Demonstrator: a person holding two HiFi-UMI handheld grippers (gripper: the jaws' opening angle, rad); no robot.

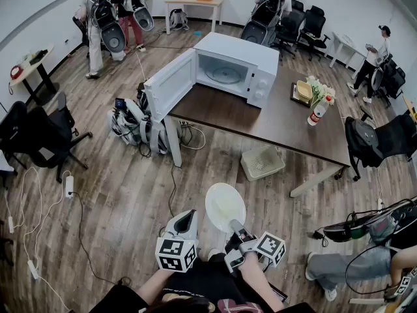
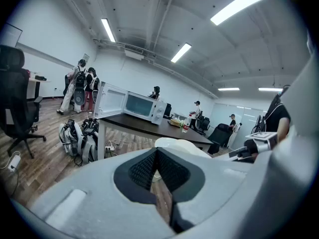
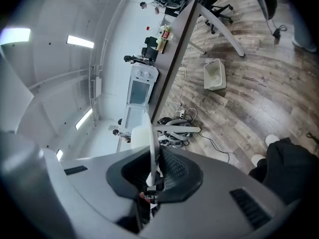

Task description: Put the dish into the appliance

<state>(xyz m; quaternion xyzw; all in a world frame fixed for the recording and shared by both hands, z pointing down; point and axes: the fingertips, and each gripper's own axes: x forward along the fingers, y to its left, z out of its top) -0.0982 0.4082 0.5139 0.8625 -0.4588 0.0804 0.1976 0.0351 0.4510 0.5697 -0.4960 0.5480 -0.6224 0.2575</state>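
- The right gripper (image 1: 234,227) pinches the near rim of the white dish (image 1: 225,206); its jaws are closed on the thin edge.
- The dish hangs above the wooden floor (image 1: 117,194), close to the person and well short of the dark table (image 1: 260,124).
- The left gripper (image 1: 184,222) is just left of the dish, its jaws pressed together with nothing between them.
- The white microwave (image 1: 251,57) sits on the table's far left end, with its door (image 1: 169,83) swung open to the left.
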